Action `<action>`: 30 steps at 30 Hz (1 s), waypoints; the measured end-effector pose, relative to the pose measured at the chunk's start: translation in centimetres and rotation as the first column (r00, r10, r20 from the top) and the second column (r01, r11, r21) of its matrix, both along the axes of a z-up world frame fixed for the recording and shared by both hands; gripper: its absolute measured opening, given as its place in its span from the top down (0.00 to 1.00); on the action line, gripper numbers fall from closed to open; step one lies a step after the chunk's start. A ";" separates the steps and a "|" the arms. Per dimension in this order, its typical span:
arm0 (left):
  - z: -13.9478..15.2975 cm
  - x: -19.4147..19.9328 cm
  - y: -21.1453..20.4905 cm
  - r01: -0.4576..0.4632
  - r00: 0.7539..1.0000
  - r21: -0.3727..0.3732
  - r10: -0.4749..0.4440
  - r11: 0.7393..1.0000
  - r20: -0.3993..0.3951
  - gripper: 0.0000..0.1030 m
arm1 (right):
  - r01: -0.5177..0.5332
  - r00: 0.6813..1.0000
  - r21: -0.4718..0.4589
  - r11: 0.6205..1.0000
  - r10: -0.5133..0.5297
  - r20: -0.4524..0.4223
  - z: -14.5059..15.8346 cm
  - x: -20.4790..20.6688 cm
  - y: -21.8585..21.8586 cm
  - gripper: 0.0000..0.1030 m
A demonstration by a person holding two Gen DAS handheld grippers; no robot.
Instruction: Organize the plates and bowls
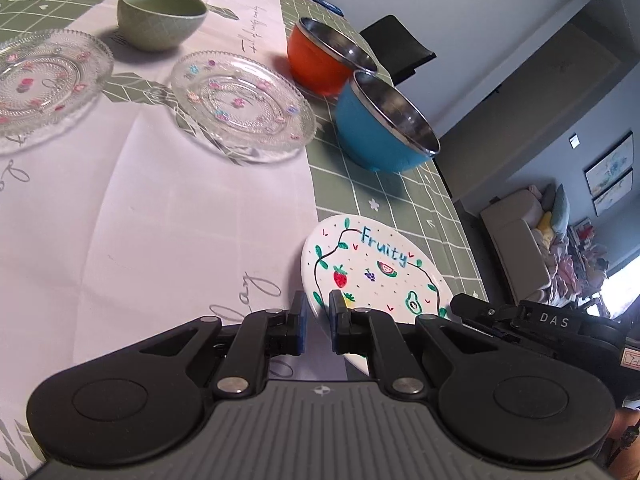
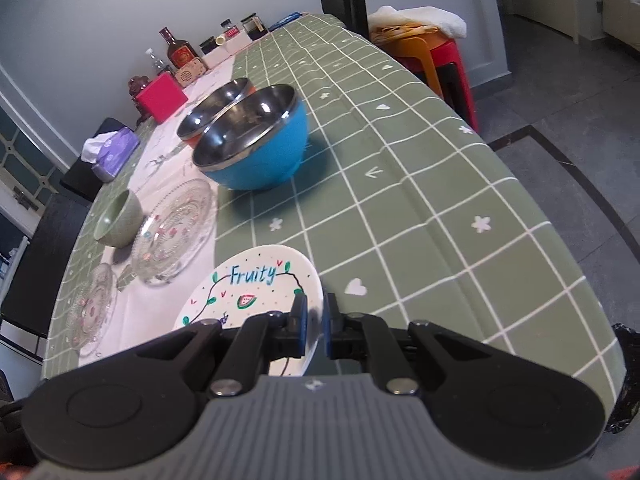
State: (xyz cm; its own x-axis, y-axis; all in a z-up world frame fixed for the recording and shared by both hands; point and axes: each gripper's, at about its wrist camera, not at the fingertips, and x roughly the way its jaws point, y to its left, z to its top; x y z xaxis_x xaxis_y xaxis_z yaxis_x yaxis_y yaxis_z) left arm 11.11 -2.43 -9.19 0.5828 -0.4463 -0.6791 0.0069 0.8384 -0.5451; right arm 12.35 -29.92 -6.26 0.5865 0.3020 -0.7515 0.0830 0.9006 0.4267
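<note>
Claws both straddle opposite rims of my white Fruity plate on the worktop: left claw and right claw narrow, grip uncertain.

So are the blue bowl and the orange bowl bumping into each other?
Cannot tell. In the right wrist view the blue bowl overlaps the orange bowl; in the left wrist view their rims meet by eye, but neither view plainly shows contact or a gap.
</note>
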 end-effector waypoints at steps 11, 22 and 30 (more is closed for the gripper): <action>-0.7 0.1 -0.3 0.027 1.000 0.009 -0.027 1.000 0.014 0.89 | -0.003 0.999 -0.073 0.997 0.000 -0.034 -0.6 0.2 0.5 0.93; -0.4 2.7 -0.7 0.036 0.999 0.033 -0.037 0.999 0.031 0.89 | 0.064 0.997 -0.036 0.997 -0.066 -0.045 -1.0 2.5 0.2 0.93; -0.7 3.2 -0.8 0.047 0.998 0.050 -0.049 0.998 0.038 0.89 | 0.083 0.995 -0.048 0.995 -0.085 -0.049 -1.2 3.1 0.5 0.93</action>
State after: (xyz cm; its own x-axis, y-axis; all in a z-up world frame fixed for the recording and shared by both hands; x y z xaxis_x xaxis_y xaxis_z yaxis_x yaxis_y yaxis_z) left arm 14.28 -3.20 -9.88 0.5882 -0.4408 -0.6780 0.0681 0.8624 -0.5016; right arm 15.44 -29.40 -7.49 0.5692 0.2179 -0.7928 0.1798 0.9079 0.3787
